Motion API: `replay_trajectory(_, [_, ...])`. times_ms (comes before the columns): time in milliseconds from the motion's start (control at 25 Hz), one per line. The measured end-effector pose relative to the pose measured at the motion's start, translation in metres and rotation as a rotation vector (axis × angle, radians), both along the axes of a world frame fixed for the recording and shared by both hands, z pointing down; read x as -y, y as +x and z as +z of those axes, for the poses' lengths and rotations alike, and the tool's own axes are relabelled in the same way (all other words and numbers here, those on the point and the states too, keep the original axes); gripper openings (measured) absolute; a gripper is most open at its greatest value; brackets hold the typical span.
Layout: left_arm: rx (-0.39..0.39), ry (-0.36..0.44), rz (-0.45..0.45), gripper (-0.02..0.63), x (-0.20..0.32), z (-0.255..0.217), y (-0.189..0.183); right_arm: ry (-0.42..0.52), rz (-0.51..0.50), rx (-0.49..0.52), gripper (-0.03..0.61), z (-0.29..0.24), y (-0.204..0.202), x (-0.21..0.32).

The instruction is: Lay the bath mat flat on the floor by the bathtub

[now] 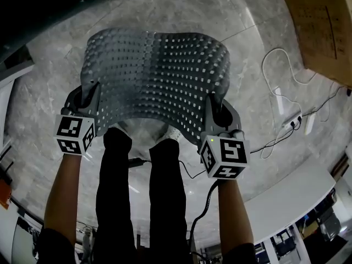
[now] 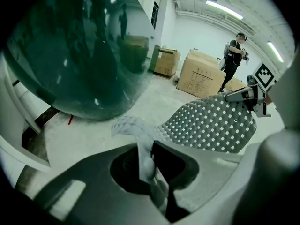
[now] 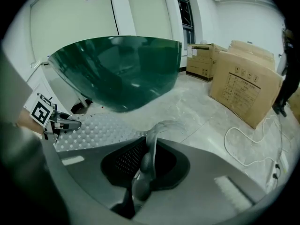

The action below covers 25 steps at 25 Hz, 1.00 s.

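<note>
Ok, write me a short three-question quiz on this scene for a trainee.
1. What do the left gripper and right gripper hold? A) white cable B) bath mat C) cardboard box
2. True or false: the bath mat lies flat on the floor.
3. What colour is the bathtub?
Key: 1 B; 2 false, it hangs curved between the grippers; 3 dark green.

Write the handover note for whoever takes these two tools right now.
Grips: left tool shut on the bath mat at its near left corner; right tool shut on the near right corner.
Mat hangs curved between them above the floor, green bathtub just ahead.
Done: mat lifted and spread.
Left: lower it, lay it flat by the tub, release.
</note>
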<state>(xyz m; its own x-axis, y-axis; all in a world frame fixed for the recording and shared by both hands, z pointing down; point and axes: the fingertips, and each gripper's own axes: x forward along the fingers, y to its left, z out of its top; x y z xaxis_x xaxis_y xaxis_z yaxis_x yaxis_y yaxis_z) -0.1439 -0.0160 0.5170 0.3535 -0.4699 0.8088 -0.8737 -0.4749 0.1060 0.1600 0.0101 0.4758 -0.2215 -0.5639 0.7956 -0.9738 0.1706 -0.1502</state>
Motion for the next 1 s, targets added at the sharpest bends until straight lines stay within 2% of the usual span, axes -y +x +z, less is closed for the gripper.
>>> replay_trajectory(320, [0.013, 0.025, 0.021, 0.031, 0.006, 0.01, 0.0, -0.016, -0.013, -0.028, 0.051, 0.023, 0.008, 0.0])
replay_trajectory(480, [0.014, 0.002, 0.013, 0.031, 0.005, 0.019, 0.0, -0.028, -0.018, -0.032, 0.051, 0.035, 0.005, -0.001])
replay_trajectory(1000, [0.036, -0.004, 0.041, 0.031, 0.007, 0.042, -0.007, -0.045, -0.031, -0.055, 0.051, 0.063, 0.005, -0.007])
